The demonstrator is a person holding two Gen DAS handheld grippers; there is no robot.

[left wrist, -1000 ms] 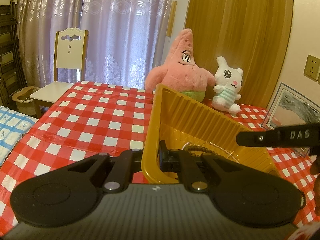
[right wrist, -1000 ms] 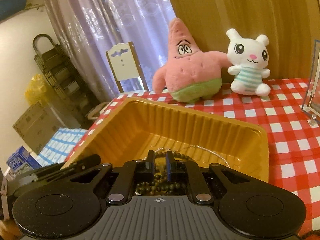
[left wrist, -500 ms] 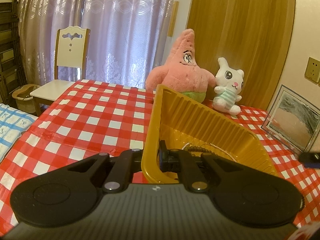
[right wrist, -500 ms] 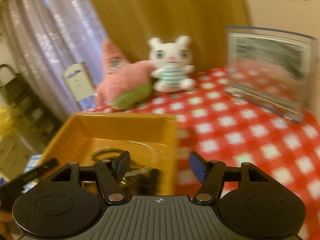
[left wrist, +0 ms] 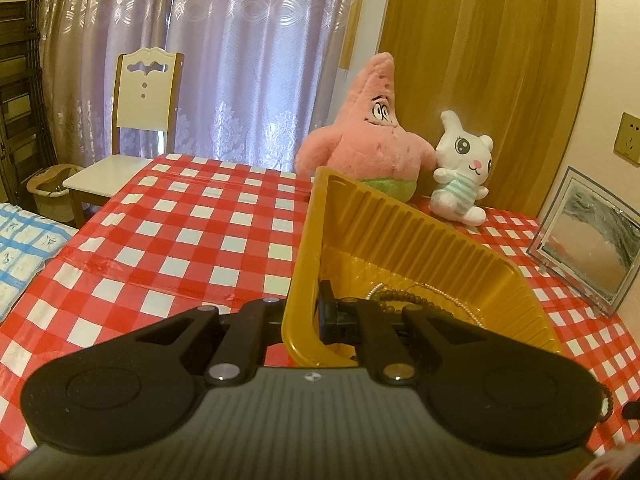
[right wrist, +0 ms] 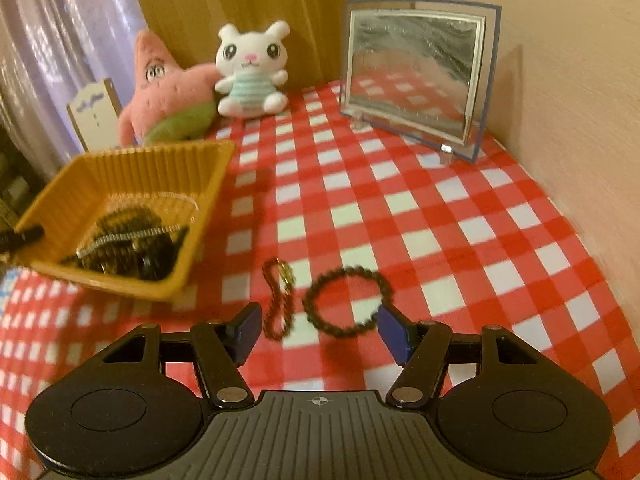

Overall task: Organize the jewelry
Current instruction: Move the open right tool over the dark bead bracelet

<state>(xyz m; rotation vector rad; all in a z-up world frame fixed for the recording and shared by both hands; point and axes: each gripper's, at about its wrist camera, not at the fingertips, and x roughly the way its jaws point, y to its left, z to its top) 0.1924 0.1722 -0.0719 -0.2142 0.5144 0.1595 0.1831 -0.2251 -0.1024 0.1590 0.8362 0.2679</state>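
Note:
A yellow ribbed tray sits on the red-and-white checked cloth. My left gripper is shut on its near-left rim. Inside the tray lie dark bead bracelets, a silver chain and a thin pearl strand. To the tray's right, my right gripper hangs open and tilted down over the cloth, holding nothing. Just ahead of its fingers lie a dark bead bracelet and a reddish-brown chain bracelet, both flat on the cloth. The tip of my left gripper's finger shows at the tray's left edge.
A pink star plush and a white bunny plush sit at the back against a wooden panel. A glass picture frame stands back right near the wall. A white chair stands beyond the table's left side.
My right gripper came out of the tray, swung right and downward, and opened; it now looks at two bracelets on the cloth. The left gripper and tray kept still.

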